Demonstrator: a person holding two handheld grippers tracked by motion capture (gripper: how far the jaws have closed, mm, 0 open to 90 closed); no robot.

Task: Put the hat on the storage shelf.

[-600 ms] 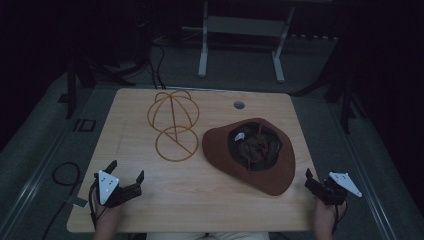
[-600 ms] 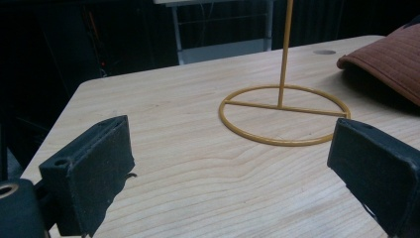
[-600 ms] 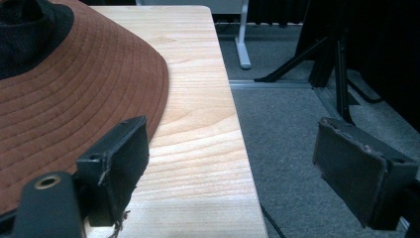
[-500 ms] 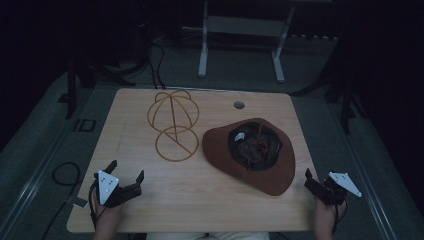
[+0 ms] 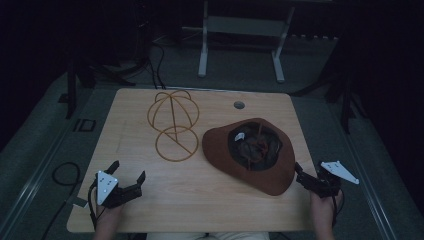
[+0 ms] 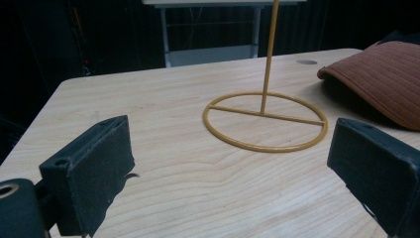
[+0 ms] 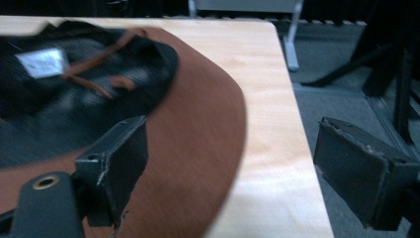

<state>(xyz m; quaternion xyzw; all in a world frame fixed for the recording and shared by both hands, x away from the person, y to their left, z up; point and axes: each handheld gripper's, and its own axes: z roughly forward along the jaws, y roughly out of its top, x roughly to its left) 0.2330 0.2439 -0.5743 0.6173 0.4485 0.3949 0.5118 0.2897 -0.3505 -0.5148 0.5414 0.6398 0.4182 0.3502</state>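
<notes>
A brown wide-brimmed hat (image 5: 250, 152) lies upside down on the right half of the wooden table (image 5: 200, 200), its dark lining and cord facing up. A yellow wire hat stand (image 5: 172, 125) stands left of it. My left gripper (image 5: 128, 171) hovers open near the front left corner, aimed at the stand's base ring (image 6: 265, 121), with the hat's brim (image 6: 381, 79) to its right. My right gripper (image 5: 311, 172) is open at the table's right edge, beside the hat. In the right gripper view its jaws straddle the brim's edge (image 7: 198, 148) without touching it.
A round cable hole (image 5: 239, 105) sits in the table near its far edge. Beyond the table a white metal frame (image 5: 240, 30) stands on the dark floor. A cable (image 5: 62, 172) loops on the floor at the left.
My right gripper has edged a little forward beside the hat's brim. The left gripper, the hat and the stand have kept still.
</notes>
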